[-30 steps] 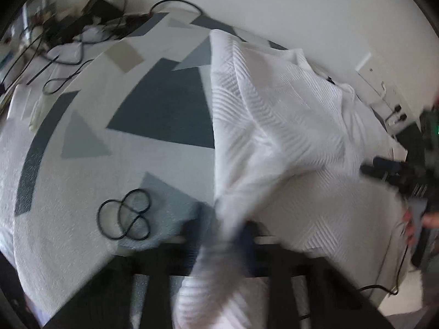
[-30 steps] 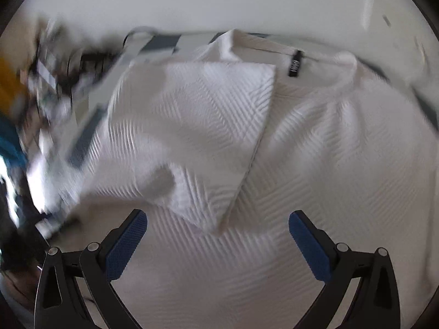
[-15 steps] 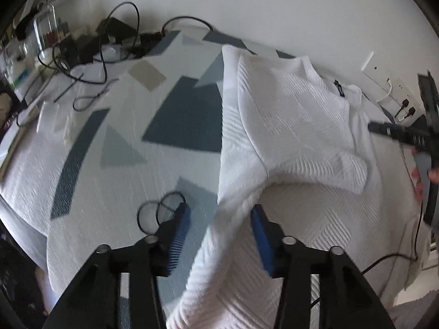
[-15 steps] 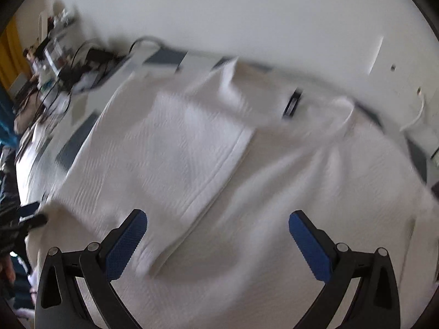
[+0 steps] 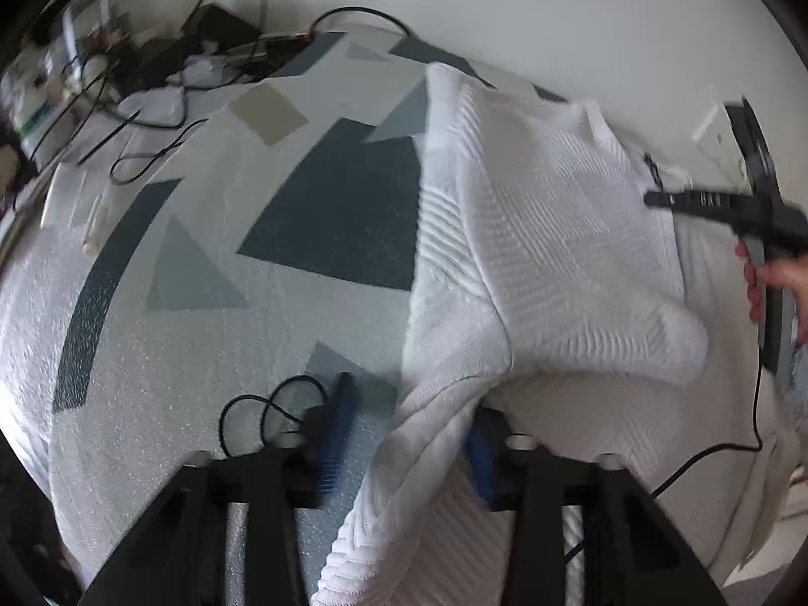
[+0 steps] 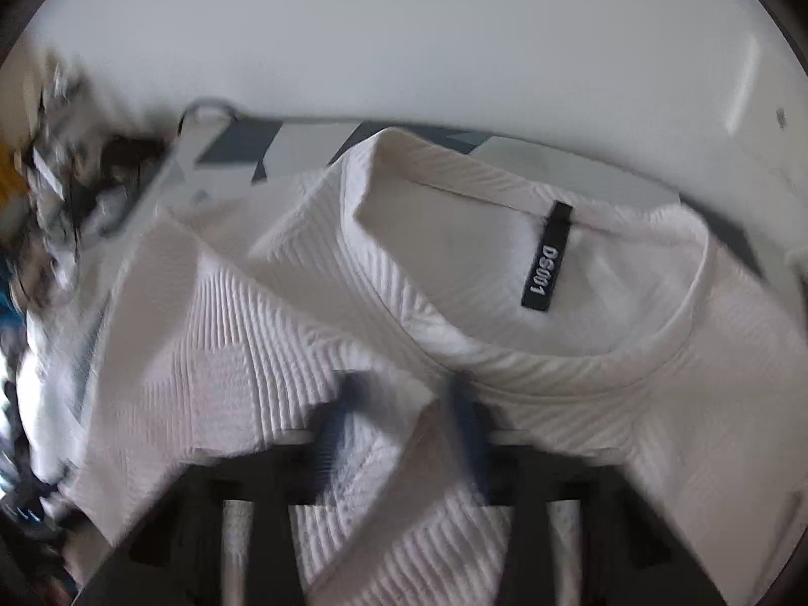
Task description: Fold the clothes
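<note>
A white ribbed shirt lies on a patterned bedspread, its left side folded over the body. My left gripper straddles the shirt's near edge. Its jaws are closing; the left pad still stands clear of the cloth, and the right pad is half hidden by it. My right gripper is at the neckline, just below the collar and its black label. Its blurred jaws are closing on a raised ridge of the shirt. In the left wrist view the right gripper is held by a hand.
A black cable loop lies on the bedspread beside the left pad. Tangled cables and small devices crowd the far left corner. A wall socket and a trailing black cable are at the right edge.
My right gripper swept up the shirt to the collar and went from wide open to closed on the fabric. The left gripper let go of the shirt's edge, then narrowed again around it.
</note>
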Demonstrator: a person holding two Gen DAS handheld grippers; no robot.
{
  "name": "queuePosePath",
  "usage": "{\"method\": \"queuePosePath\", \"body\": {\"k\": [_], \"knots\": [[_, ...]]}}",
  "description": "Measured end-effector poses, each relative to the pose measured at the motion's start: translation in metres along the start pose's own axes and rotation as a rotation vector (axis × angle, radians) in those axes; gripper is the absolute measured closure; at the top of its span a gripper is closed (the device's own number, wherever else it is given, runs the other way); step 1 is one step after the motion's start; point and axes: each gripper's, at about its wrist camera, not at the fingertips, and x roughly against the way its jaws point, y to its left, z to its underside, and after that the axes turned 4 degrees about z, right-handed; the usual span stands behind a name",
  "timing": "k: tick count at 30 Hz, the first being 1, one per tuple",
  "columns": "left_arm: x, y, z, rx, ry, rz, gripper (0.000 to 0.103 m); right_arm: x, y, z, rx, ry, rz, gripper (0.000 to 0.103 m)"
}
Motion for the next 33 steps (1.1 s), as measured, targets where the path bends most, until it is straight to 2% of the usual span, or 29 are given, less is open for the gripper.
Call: {"method": "queuePosePath", "body": {"k": [2, 4, 5, 6, 8, 10, 11, 13, 14, 15, 17, 21, 25, 29, 31, 32, 33], "knots": [[0.000, 0.003, -0.001, 0.008, -0.002, -0.008, 0.076, 0.011, 0.003, -0.005, 0.024, -0.050, 0.022, 0.095], [-0.001, -0.002, -0.001, -0.029, 0.003, -0.034, 0.075, 0.024, 0.002, -0.010, 0.029, -0.110, 0.052, 0.095], [-0.002, -0.005, -0.001, -0.056, 0.006, -0.050, 0.073, 0.025, -0.003, -0.011, 0.010, -0.113, 0.064, 0.094], [-0.003, -0.009, -0.001, -0.082, 0.010, -0.061, 0.073, 0.024, -0.008, -0.012, -0.012, -0.113, 0.074, 0.093], [-0.003, -0.012, -0.002, -0.105, 0.024, -0.067, 0.073, 0.009, -0.021, -0.008, -0.049, -0.038, 0.081, 0.091], [-0.004, -0.011, -0.002, -0.105, 0.037, -0.067, 0.070, -0.002, -0.030, -0.004, -0.045, 0.020, 0.135, 0.091], [-0.004, -0.010, -0.001, -0.101, 0.040, -0.063, 0.067, -0.001, -0.033, -0.003, -0.044, 0.025, 0.154, 0.085], [-0.003, -0.007, 0.001, -0.095, 0.039, -0.053, 0.065, 0.015, -0.037, -0.009, -0.054, -0.016, 0.182, 0.083], [-0.003, -0.006, 0.002, -0.095, 0.035, -0.050, 0.064, 0.025, -0.034, -0.015, -0.048, -0.058, 0.155, 0.079], [-0.003, -0.007, 0.003, -0.098, 0.029, -0.050, 0.064, 0.034, -0.031, -0.021, -0.041, -0.101, 0.122, 0.066], [-0.002, -0.009, 0.006, -0.106, 0.019, -0.057, 0.064, 0.042, -0.012, -0.042, 0.013, -0.138, 0.005, 0.056], [-0.001, -0.009, 0.006, -0.105, -0.005, -0.086, 0.061, 0.031, 0.060, -0.090, 0.168, -0.172, -0.239, 0.056], [0.002, -0.015, 0.006, -0.125, -0.044, -0.139, 0.061, -0.011, 0.129, -0.120, 0.300, -0.071, -0.366, 0.056], [0.004, -0.024, 0.006, -0.197, -0.100, -0.119, 0.061, -0.051, 0.157, -0.130, 0.340, 0.067, -0.395, 0.057], [0.005, -0.022, 0.009, -0.208, -0.119, -0.084, 0.061, -0.058, 0.162, -0.128, 0.373, 0.106, -0.404, 0.066], [0.005, -0.020, 0.009, -0.202, -0.121, -0.069, 0.061, -0.058, 0.164, -0.126, 0.397, 0.110, -0.388, 0.077], [0.004, -0.017, 0.009, -0.192, -0.123, -0.059, 0.061, -0.058, 0.165, -0.123, 0.420, 0.114, -0.372, 0.083]]}}
